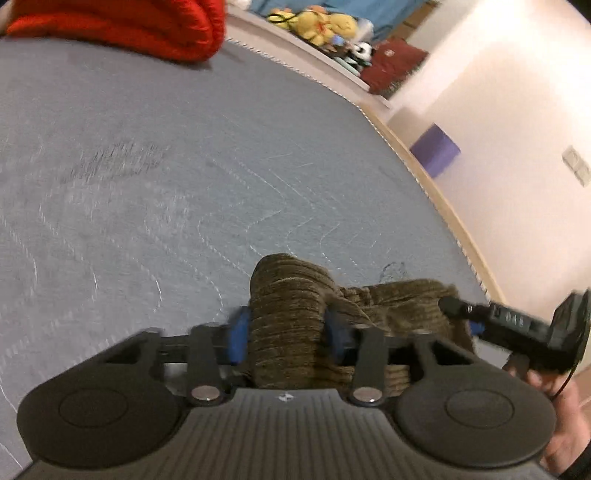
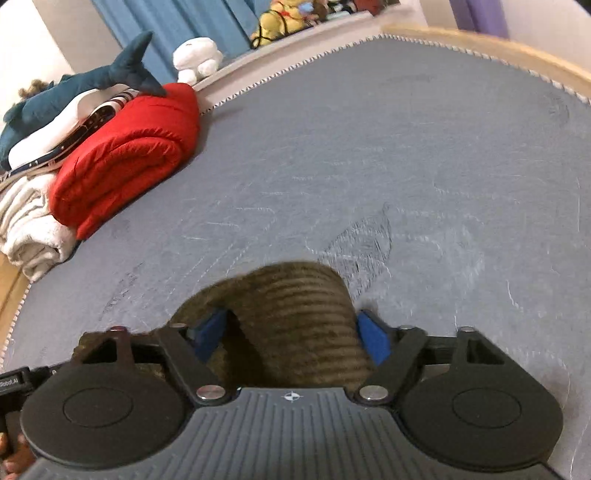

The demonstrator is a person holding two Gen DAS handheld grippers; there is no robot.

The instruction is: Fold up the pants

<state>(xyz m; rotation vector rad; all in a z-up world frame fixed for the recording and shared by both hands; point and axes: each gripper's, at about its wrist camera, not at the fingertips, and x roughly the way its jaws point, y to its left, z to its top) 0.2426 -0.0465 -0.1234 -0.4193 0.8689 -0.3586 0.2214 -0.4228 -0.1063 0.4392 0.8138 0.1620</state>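
Observation:
Brown corduroy pants (image 1: pixel 288 295) lie bunched on the grey mattress (image 1: pixel 184 166) at its near edge. My left gripper (image 1: pixel 287 332) is shut on a thick fold of them, and both blue pads press into the cloth. In the right wrist view a rolled hump of the pants (image 2: pixel 295 295) sits between the wide-set pads of my right gripper (image 2: pixel 291 336). The cloth touches the right pad, but a dark gap separates it from the left pad, so this gripper is open. One of the right gripper's fingers (image 1: pixel 458 308) rests on the pants at the right of the left wrist view.
A folded red quilt (image 2: pixel 122 155) lies at the mattress's far left, with a shark plush (image 2: pixel 74 88) on it and white towels (image 2: pixel 29 229) beside it. Plush toys (image 1: pixel 321 26) line the far ledge. A purple box (image 1: pixel 436 149) stands past the wooden bed edge (image 1: pixel 443 206). A person's hand (image 1: pixel 565 424) is at lower right.

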